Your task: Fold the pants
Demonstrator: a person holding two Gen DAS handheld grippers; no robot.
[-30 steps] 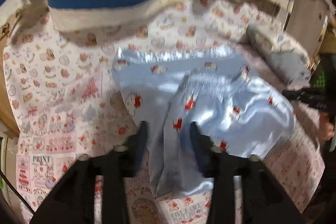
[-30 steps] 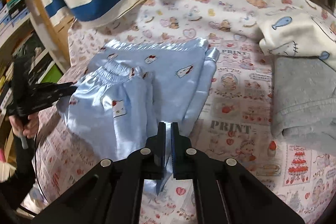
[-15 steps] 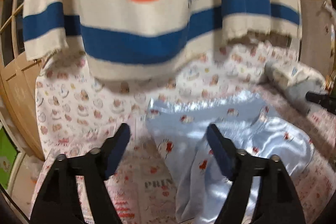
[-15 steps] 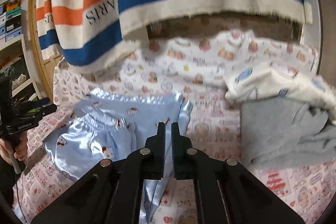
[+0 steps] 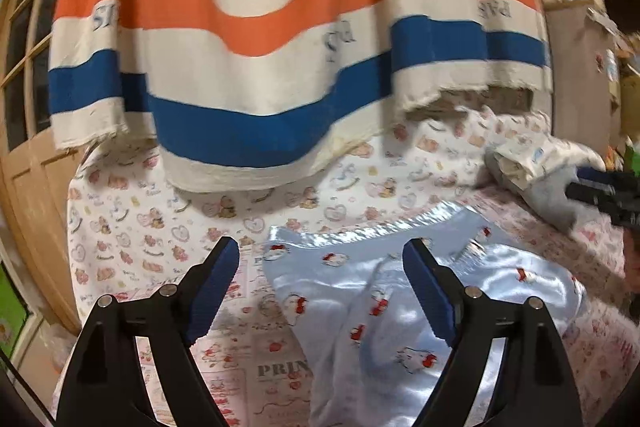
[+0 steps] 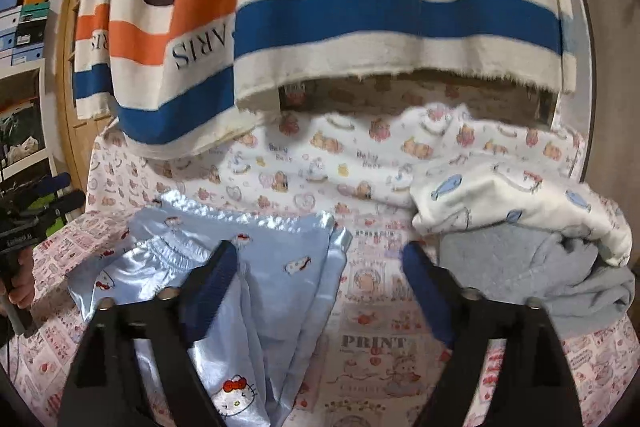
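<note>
1. Satin, pale blue and printed with small cartoon cats, made up the pants [image 6: 280, 267], which lay folded over on the surface [image 6: 380, 347] (covered in a pink-and-white printed cloth), toward its left side in the right wrist view, apart from both grippers.
2. Their shiny hem ran toward the far edge of the surface, and the gathered waistband [image 6: 176, 253] rested on top of the fold, nearer the left edge.
3. The left gripper [image 5: 320, 255] hovered above the pants with its jaws spread wide, having just been opening, with nothing pressed between them.
4. The right gripper [image 6: 316, 259] also stood wide, its jaws having just sprung apart, and no fabric was caught in them; the cloth below lay free.
5. A white garment [image 6: 520, 203] with blue fish sat on a grey garment [image 6: 540, 275] near the right edge of the surface, well apart from the pants.
6. A striped blanket [image 5: 280, 67] in cream, orange, blue and brown hung over the far edge.
7. A hand [image 6: 20, 287] at the left edge of the right wrist view gripped the handle of the other gripper.
</note>
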